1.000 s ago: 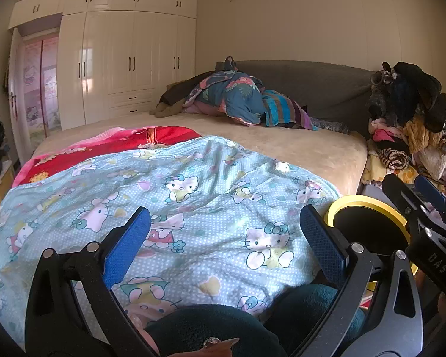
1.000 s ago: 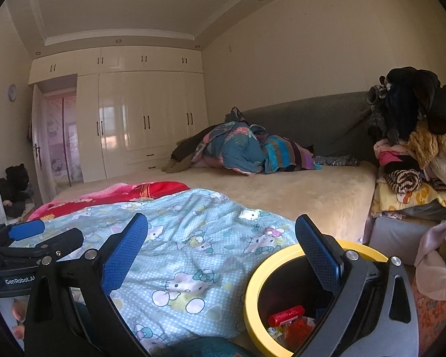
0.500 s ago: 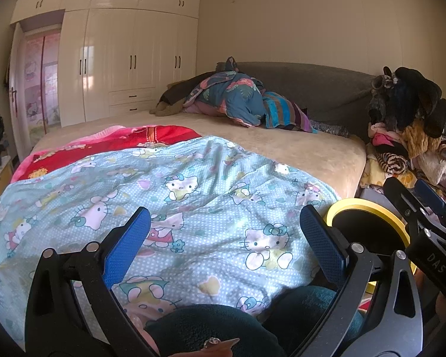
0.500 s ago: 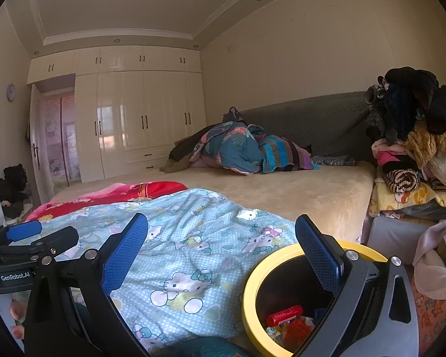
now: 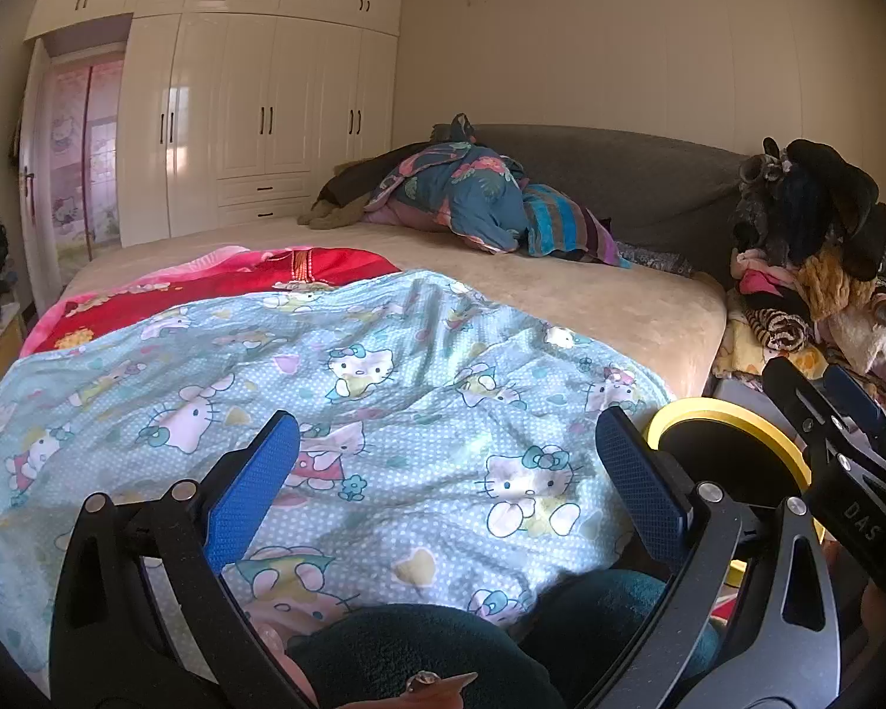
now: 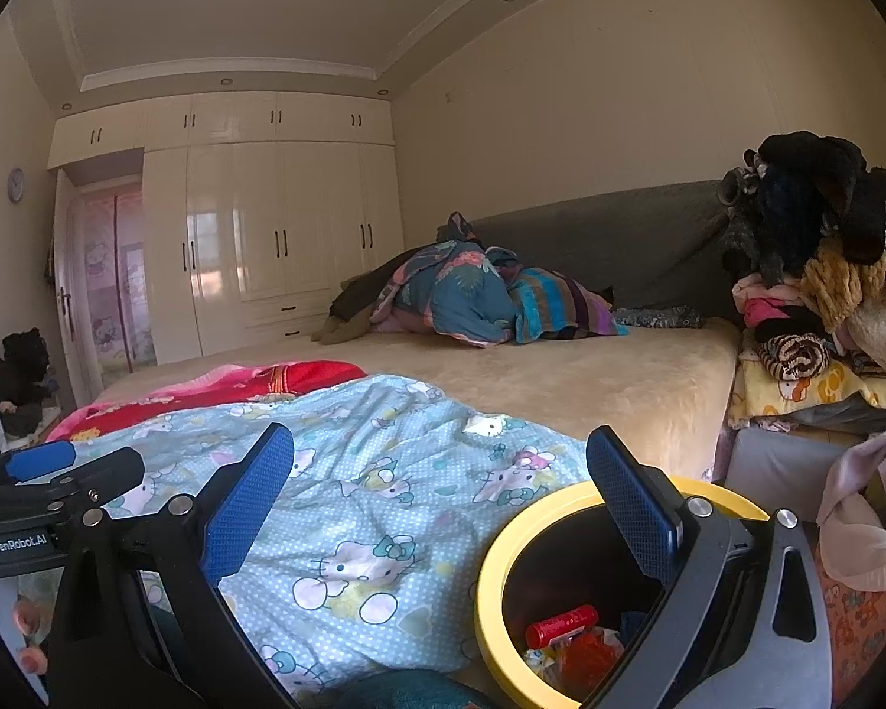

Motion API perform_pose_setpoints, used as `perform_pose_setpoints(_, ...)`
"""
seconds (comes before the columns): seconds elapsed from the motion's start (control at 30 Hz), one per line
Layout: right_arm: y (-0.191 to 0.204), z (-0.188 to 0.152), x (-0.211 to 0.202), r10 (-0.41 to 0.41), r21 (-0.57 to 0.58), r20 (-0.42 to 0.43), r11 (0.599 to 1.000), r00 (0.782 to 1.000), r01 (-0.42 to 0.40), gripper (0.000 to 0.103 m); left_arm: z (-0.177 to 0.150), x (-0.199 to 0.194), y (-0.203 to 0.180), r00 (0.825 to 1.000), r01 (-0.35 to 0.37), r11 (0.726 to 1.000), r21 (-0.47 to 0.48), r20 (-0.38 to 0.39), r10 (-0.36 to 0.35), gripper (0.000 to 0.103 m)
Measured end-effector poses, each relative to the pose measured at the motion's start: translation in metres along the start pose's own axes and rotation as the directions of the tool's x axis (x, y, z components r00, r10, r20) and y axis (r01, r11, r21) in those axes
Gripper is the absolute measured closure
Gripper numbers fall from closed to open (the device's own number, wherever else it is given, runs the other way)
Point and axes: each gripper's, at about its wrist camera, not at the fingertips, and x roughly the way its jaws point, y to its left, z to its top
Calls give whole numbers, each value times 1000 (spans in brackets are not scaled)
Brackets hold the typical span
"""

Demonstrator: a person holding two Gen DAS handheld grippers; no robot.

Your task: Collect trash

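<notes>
A black trash bin with a yellow rim (image 6: 490,573) stands beside the bed at the lower right; red wrappers and other trash (image 6: 561,626) lie inside it. The same bin's yellow rim (image 5: 709,410) shows at the right of the left wrist view. My right gripper (image 6: 440,496) is open and empty, its right finger above the bin's mouth. My left gripper (image 5: 446,481) is open and empty over the blue cartoon-cat quilt (image 5: 325,384). Each gripper shows at the edge of the other's view.
A wide bed (image 6: 561,372) with a beige sheet, a red blanket (image 5: 236,283) and a heap of bedding (image 5: 472,201) fills the middle. Piled clothes (image 6: 815,272) stack at the right. White wardrobes (image 5: 254,118) line the far wall. A person's dark-clad knees (image 5: 413,656) sit below the left gripper.
Both views have shifted only slightly; the grippers stay open and empty and hold nearly the same place by the bin.
</notes>
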Motion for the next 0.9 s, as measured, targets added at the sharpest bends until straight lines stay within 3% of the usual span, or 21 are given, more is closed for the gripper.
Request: perform_pose_setpoints(0.9, -1, 0, 0, 1, 0, 0, 1000, 1000, -1, 6, -1, 0, 1, 1000, 1, 1000, -5, 1, -1, 11)
